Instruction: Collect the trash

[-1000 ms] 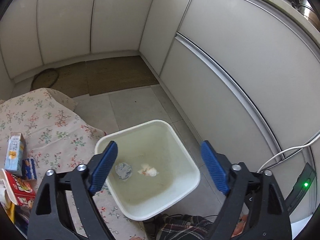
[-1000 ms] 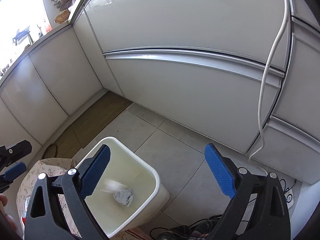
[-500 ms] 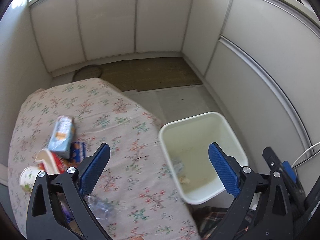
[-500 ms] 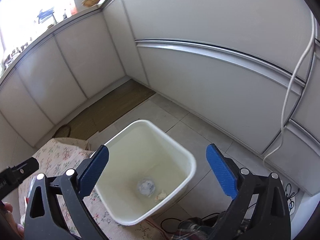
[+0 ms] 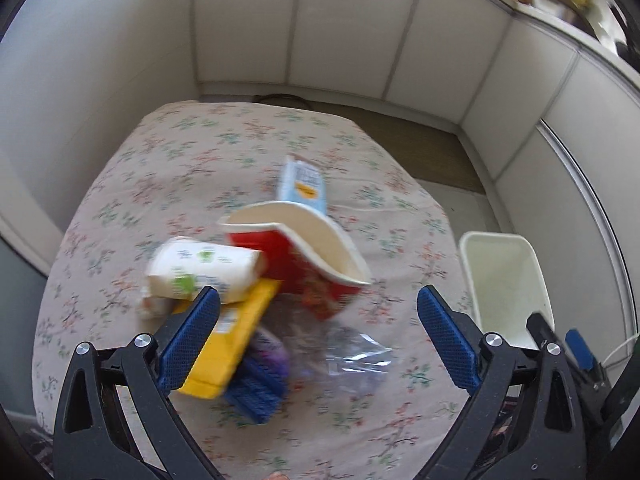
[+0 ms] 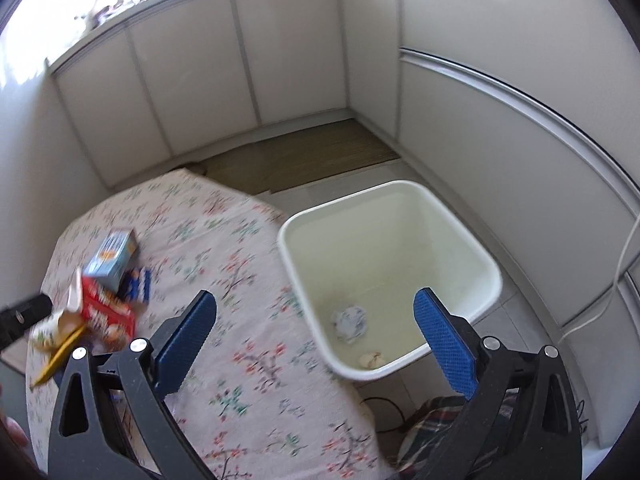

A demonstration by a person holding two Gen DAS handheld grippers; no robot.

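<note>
A pile of trash lies on the floral tablecloth (image 5: 200,152): a red paper cup (image 5: 304,256) on its side, a white wipes pack (image 5: 204,270), a yellow packet (image 5: 228,340), a blue carton (image 5: 302,186) and clear plastic wrap (image 5: 344,356). My left gripper (image 5: 318,336) is open and empty, hovering over the pile. My right gripper (image 6: 316,340) is open and empty, above the table edge beside the white bin (image 6: 492,276). The bin holds a crumpled paper ball (image 6: 350,322) and a small scrap (image 6: 372,358). The pile also shows in the right wrist view (image 6: 106,308).
The bin stands on the tiled floor to the right of the table, also in the left wrist view (image 5: 504,276). White cabinet fronts (image 6: 480,128) surround the area. A brown mat (image 6: 304,156) lies beyond. A white cable (image 6: 624,264) hangs at right.
Both grippers swung left, away from above the bin towards the table. The left one now faces the trash pile. The right one now sees the table and bin together.
</note>
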